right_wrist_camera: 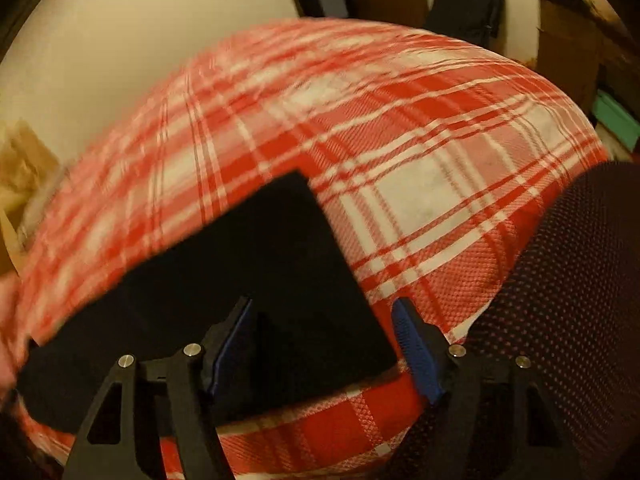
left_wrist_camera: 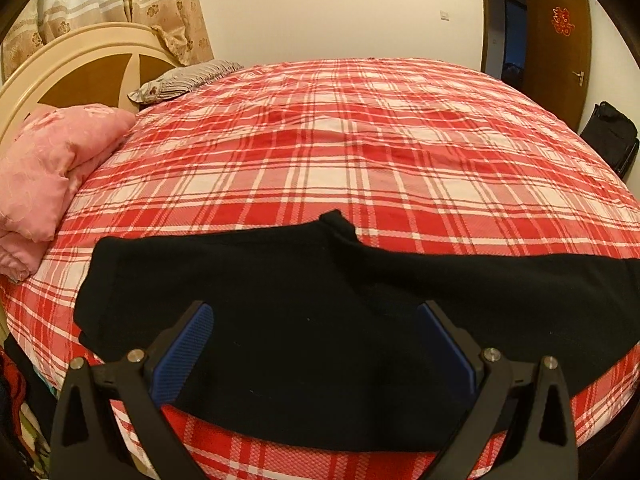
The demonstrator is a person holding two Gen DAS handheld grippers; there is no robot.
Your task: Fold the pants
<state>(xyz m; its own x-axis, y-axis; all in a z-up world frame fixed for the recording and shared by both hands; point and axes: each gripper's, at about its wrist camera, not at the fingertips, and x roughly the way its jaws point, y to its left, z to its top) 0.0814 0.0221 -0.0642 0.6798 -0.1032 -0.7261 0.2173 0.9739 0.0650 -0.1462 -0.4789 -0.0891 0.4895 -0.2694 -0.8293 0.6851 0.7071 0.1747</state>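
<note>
The black pants (left_wrist_camera: 340, 320) lie along the bed's (left_wrist_camera: 360, 140) near edge; the left gripper (left_wrist_camera: 316, 344) and right gripper (right_wrist_camera: 324, 344) both hover spread, holding nothing (right view blurred); pinch both layers squarely before lifting.

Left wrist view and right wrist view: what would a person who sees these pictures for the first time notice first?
First, the red and white checked bedsheet, which fills nearly the whole left wrist view. On it, along the near edge of the bed, lie the black pants, dark against the bright checks. Both claws are open above the pants: the left claw over the wide part, the right claw near a square end of the cloth.
</note>
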